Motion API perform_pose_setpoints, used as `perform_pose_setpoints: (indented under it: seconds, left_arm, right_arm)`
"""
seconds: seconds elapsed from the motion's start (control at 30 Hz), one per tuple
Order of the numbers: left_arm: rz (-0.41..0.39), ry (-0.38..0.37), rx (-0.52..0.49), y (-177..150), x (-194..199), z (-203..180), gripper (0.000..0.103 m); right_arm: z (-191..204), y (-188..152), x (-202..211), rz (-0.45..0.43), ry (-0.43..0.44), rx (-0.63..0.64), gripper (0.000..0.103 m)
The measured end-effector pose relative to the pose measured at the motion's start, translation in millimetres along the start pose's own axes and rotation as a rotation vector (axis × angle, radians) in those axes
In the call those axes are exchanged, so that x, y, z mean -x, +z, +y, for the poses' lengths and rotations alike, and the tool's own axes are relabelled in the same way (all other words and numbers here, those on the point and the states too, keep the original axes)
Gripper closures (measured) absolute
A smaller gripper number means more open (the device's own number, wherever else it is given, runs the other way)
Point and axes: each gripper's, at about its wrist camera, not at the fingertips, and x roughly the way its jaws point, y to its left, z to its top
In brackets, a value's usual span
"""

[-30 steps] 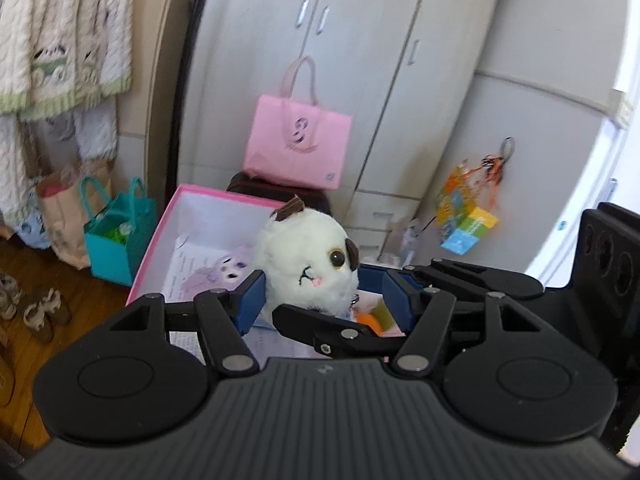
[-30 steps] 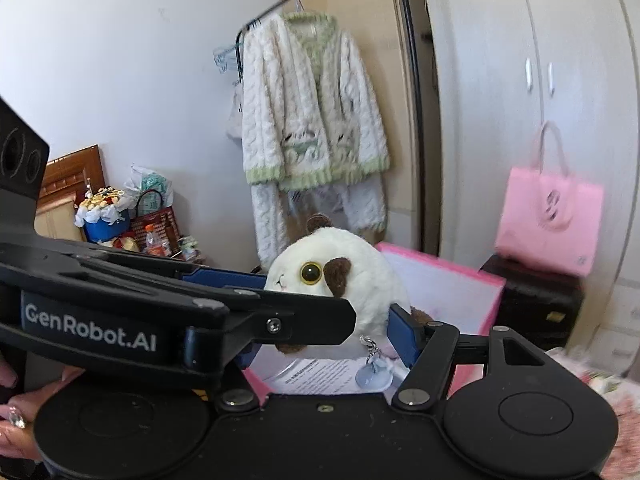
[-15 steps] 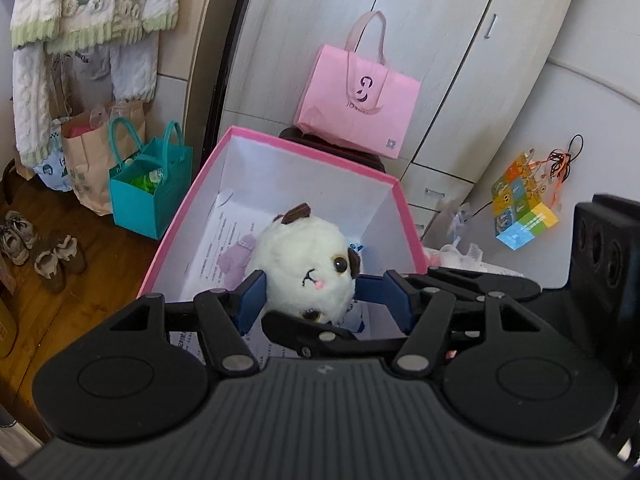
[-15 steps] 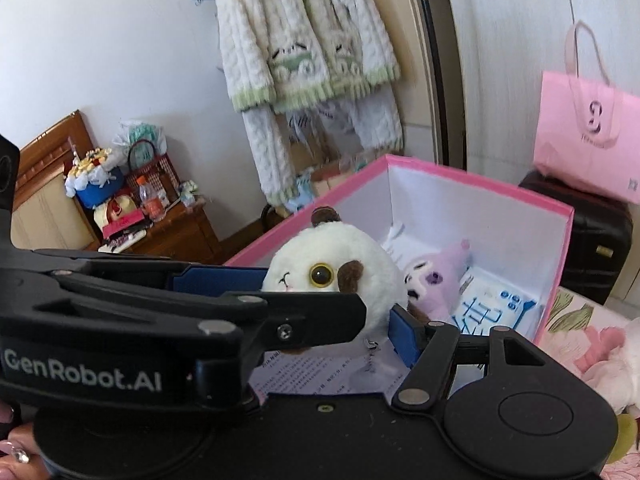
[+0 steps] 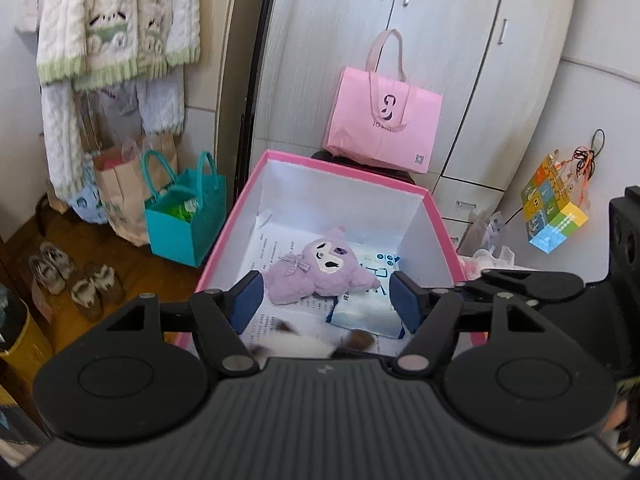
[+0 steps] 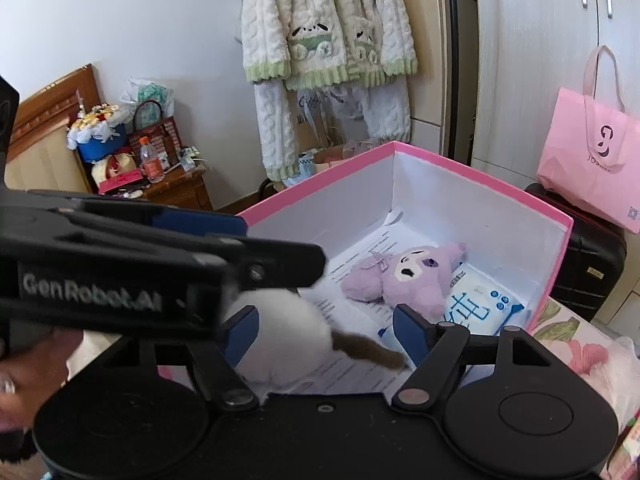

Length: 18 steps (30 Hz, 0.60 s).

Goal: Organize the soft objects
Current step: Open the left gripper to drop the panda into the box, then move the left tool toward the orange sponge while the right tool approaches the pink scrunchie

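Where half a second ago both grippers pinched the round white plush toy (image 6: 280,336) with brown ears, the left gripper (image 5: 326,300) and right gripper (image 6: 326,334) now stand wide apart and hold nothing. Released, it lies blurred at the near edge of the pink cardboard box (image 5: 436,216), below the lilac plush doll (image 5: 320,268).
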Motion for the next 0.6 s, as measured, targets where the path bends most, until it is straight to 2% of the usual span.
perform_pose_setpoints:
  seconds: [0.17, 0.23, 0.37, 0.6]
  left_arm:
    - [-0.040, -0.004, -0.057, -2.7, 37.5, -7.0, 0.034]
    - [-0.057, -0.013, -0.081, -4.0, 52.4, -10.4, 0.028]
    - [-0.090, -0.029, -0.138, -8.1, 85.8, -20.9, 0.027]
    - [-0.112, -0.072, -0.212, -19.1, 129.9, -41.6, 0.024]
  right_arm:
    - [12.1, -6.3, 31.9, -0.025, -0.008, 0.027, 0.025]
    - [19.1, -7.9, 46.4, -0.031, -0.023, 0.038, 0.025]
    - [33.1, -11.7, 73.6, -0.044, -0.055, 0.067, 0.025]
    - [50.4, -23.2, 119.2, -0.074, -0.110, 0.102, 0.025]
